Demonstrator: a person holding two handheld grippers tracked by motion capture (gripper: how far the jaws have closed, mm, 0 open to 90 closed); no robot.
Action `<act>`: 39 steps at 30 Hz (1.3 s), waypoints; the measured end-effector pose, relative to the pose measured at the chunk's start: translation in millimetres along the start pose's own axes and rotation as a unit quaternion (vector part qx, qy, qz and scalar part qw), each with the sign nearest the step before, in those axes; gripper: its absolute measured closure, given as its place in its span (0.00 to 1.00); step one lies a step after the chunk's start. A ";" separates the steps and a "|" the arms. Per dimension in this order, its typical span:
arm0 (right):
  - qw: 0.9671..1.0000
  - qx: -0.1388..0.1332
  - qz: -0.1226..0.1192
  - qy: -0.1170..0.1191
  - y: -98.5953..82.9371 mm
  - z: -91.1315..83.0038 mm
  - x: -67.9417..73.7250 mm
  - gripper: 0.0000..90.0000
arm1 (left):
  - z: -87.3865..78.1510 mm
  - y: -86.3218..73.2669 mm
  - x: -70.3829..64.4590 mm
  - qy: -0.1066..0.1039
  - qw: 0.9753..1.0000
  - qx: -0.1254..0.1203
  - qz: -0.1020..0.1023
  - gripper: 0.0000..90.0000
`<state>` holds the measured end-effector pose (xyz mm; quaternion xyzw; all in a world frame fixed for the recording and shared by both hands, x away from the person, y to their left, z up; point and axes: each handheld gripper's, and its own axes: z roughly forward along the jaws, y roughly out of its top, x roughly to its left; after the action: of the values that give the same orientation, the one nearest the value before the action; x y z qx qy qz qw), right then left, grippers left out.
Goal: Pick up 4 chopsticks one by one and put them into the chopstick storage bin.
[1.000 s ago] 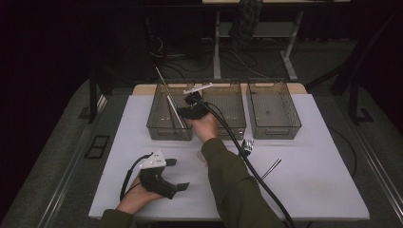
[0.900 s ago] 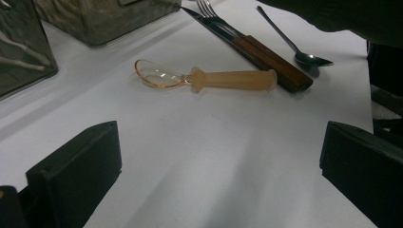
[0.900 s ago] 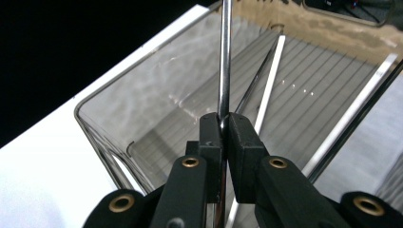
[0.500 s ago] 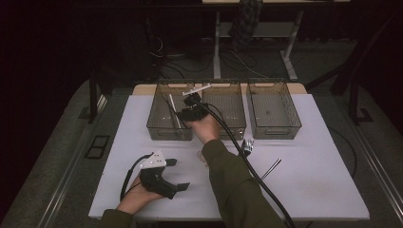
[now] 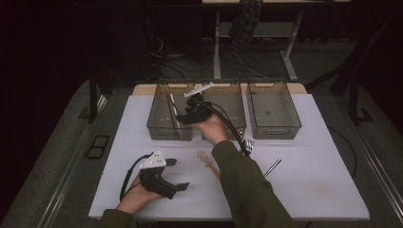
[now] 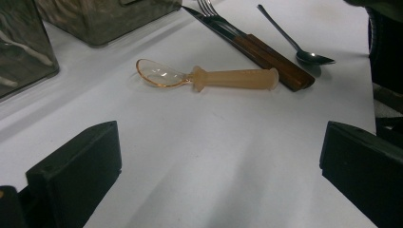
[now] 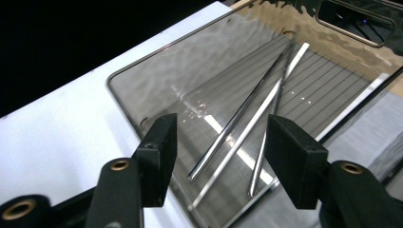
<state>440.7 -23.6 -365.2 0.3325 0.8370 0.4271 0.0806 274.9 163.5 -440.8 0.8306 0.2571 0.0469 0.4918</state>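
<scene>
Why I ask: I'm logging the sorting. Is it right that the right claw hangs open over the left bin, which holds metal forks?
Not forks. The right gripper view shows the right claw open over the left bin, which holds metal chopsticks.

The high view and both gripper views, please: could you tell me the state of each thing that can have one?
Left claw: open, empty, low over the table.
Right claw: open, empty, above the left bin.
Left bin: holds metal chopsticks lying flat.
Right bin: looks empty.
Amber plastic spoon: flat on the table, bowl up.
Knife and fork: side by side on the table.
Metal spoon: flat on the table.
</scene>
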 end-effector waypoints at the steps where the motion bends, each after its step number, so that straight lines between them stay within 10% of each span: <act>1: 1.000 -0.002 -0.005 -0.002 -1.1 -3.8 0.2 0.45 | -0.1 0.0 0.1 0.001 1.000 -0.001 0.000 0.00; 16: 0.999 -0.029 -0.020 -0.001 -28.5 -64.2 -14.2 0.39 | 0.5 -0.3 -0.4 0.007 1.000 0.003 0.001 0.00; 39: 0.998 -0.056 -0.013 0.016 -121.3 -140.6 -39.0 0.36 | 0.7 -1.4 1.0 0.015 1.000 0.006 -0.001 0.00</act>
<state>352.4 -191.3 -376.8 0.3094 0.8173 0.4774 0.0914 275.5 163.9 -442.5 0.8326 0.2653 0.0572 0.4828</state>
